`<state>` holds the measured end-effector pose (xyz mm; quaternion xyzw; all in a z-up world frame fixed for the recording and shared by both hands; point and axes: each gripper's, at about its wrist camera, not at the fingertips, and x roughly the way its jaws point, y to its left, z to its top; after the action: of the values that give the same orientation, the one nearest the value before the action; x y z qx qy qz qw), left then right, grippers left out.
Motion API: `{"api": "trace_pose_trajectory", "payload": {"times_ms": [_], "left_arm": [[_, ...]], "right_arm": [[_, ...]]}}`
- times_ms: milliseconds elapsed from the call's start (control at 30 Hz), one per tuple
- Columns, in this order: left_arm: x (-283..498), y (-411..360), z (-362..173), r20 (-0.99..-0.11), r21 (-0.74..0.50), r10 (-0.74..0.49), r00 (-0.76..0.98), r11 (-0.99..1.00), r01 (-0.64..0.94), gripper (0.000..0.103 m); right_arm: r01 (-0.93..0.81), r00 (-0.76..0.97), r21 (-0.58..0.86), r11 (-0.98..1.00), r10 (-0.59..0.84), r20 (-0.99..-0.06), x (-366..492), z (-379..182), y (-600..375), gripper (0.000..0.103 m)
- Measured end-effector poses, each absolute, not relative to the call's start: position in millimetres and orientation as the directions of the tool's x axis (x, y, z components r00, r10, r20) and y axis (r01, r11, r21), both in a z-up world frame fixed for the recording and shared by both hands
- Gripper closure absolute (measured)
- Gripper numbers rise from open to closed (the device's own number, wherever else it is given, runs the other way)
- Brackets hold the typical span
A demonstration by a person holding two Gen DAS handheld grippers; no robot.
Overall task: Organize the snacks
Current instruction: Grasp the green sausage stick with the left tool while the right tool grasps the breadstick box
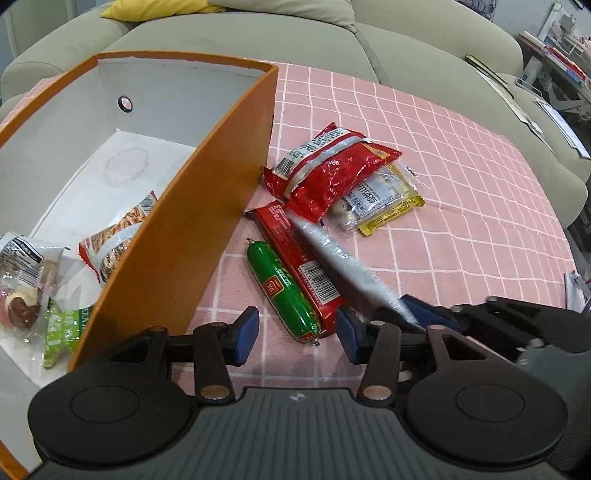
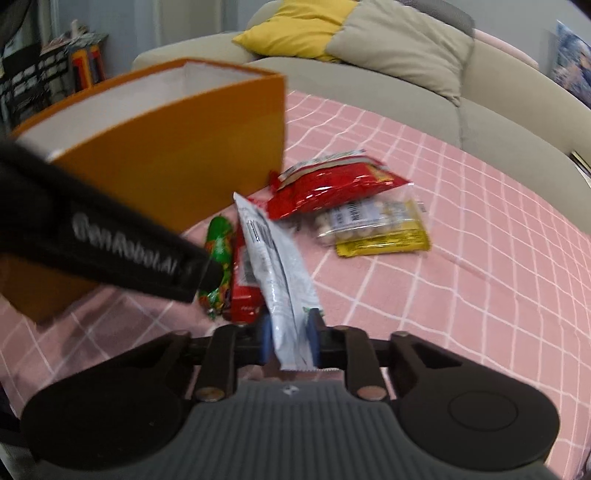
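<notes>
An orange box (image 1: 207, 206) with a white inside stands on the pink checked cloth (image 1: 461, 229) and holds several snack packs (image 1: 110, 243). My left gripper (image 1: 295, 338) is open and empty, low over a green sausage (image 1: 284, 288) and a red bar (image 1: 299, 258) beside the box. My right gripper (image 2: 287, 341) is shut on a white and silver snack packet (image 2: 277, 273), which also shows in the left wrist view (image 1: 347, 262), lifted over the red bar. A red bag (image 1: 332, 166) lies on a yellow-edged clear pack (image 1: 384, 199).
A beige sofa (image 1: 332, 40) with a yellow cushion (image 2: 295, 29) runs behind the table. The left gripper's black body (image 2: 110, 243) crosses the right wrist view in front of the box (image 2: 177, 147). Books and clutter lie at the far right (image 1: 546, 70).
</notes>
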<state>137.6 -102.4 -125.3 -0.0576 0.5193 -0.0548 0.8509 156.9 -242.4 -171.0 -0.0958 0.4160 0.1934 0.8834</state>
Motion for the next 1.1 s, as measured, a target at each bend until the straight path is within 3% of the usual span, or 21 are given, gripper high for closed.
{"api": "trace_pose_trajectory", "payload": {"times_ms": [67, 267, 600, 733, 900, 1100], "left_arm": [[139, -102, -127, -0.877, -0.156, -0.148, 0.456, 0.987, 0.020, 0.047], [151, -101, -142, -0.888, -0.142, -0.109, 0.448, 0.989, -0.040, 0.048], [163, -104, -153, -0.894, -0.126, -0.091, 0.440, 0.991, -0.051, 0.053], [170, -105, -154, -0.891, -0.127, -0.093, 0.445, 0.991, -0.047, 0.058], [173, -100, -155, -0.892, -0.157, -0.121, 0.436, 0.986, -0.047, 0.067], [169, -100, -158, -0.920, -0.138, -0.114, 0.375, 0.990, -0.036, 0.071]], "right_arm": [[-0.395, 0.584, 0.023, 0.918, 0.270, -0.765, 158, -164, -250, 0.099], [-0.342, 0.543, 0.125, 0.931, 0.305, -0.782, 169, -159, -270, 0.099], [-0.417, 0.534, 0.089, 0.904, 0.323, -0.781, 187, -163, -258, 0.088], [-0.456, 0.527, 0.093, 0.885, 0.353, -0.773, 198, -164, -254, 0.088], [-0.465, 0.483, 0.196, 0.863, 0.433, -0.761, 216, -170, -260, 0.088], [-0.457, 0.437, 0.266, 0.849, 0.475, -0.764, 232, -178, -256, 0.088]]}}
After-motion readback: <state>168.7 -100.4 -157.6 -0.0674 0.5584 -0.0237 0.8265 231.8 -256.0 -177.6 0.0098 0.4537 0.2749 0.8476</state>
